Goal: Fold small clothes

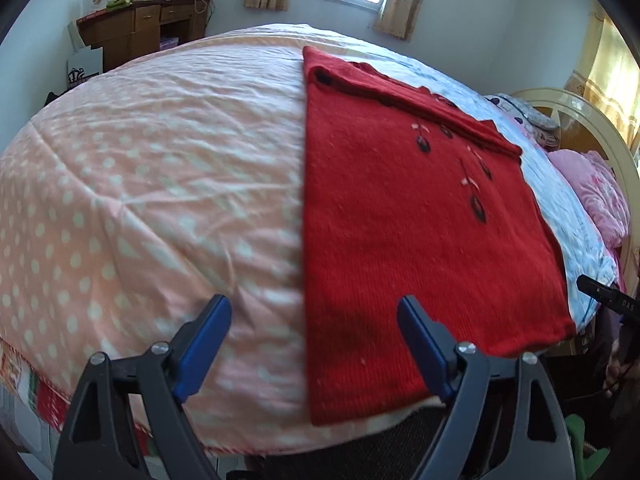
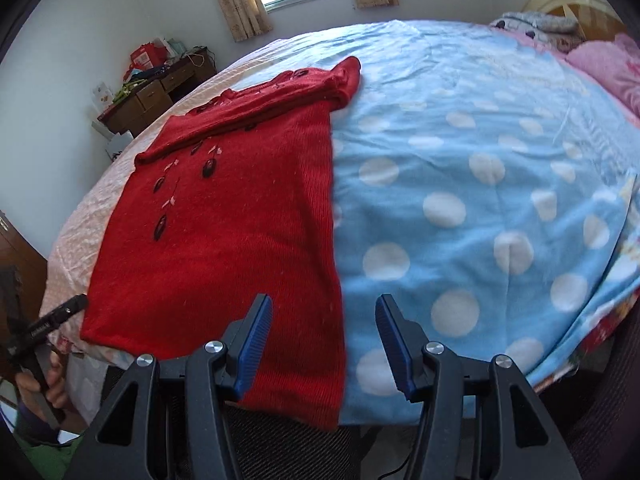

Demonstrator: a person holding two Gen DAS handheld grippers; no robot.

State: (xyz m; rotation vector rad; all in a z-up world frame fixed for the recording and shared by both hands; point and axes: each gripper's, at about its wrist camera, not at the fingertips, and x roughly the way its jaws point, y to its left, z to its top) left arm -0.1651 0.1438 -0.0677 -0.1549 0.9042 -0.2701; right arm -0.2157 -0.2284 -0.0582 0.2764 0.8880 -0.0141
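Note:
A red knit sweater (image 1: 404,232) with dark embroidered flowers lies flat on the bed, its sleeves folded across the top. It also shows in the right wrist view (image 2: 236,220). My left gripper (image 1: 314,312) is open and empty, hovering over the sweater's near left hem corner. My right gripper (image 2: 324,312) is open and empty, above the sweater's near right hem edge. The right gripper's tip (image 1: 600,292) shows at the far right of the left view. The left gripper's tip (image 2: 64,312) shows at the left of the right view.
The bed has a pink polka-dot blanket (image 1: 140,184) on the left and a blue polka-dot blanket (image 2: 480,184) on the right. Pink pillows (image 1: 596,192) and a headboard (image 1: 588,128) lie at the far right. A wooden desk (image 1: 140,28) stands by the back wall.

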